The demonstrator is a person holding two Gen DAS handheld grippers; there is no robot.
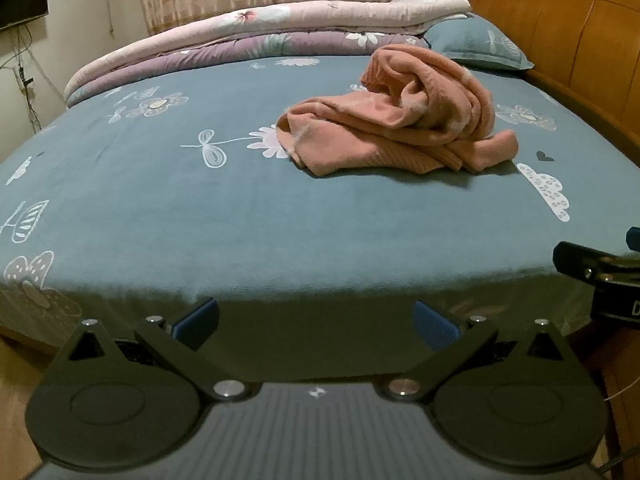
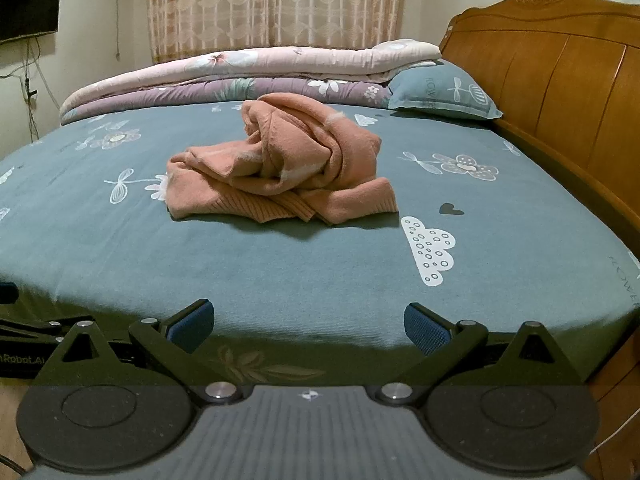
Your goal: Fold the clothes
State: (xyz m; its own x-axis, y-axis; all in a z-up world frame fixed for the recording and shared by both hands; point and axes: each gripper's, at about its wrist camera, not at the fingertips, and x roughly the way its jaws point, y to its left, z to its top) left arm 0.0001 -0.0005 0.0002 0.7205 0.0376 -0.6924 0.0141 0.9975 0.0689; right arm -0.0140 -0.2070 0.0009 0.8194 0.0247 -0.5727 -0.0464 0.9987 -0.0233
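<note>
A crumpled salmon-pink knit garment [image 1: 400,120] lies in a heap on the blue-grey bed sheet [image 1: 240,208], toward the headboard side. The right wrist view shows the same garment [image 2: 288,168] near the middle of the bed sheet [image 2: 280,272]. My left gripper [image 1: 316,326] hangs open at the bed's near edge, well short of the garment, with nothing between its blue pads. My right gripper [image 2: 308,328] is open too, empty, at the near edge and facing the heap. Part of the right gripper [image 1: 592,276] shows at the left wrist view's right border.
Folded quilts [image 2: 240,76] lie along the far side of the bed, with a blue pillow [image 2: 444,92] beside them. A wooden headboard [image 2: 560,92] runs along the right. A curtain [image 2: 272,4] hangs behind, and a dark screen [image 2: 28,10] with cables is on the left wall.
</note>
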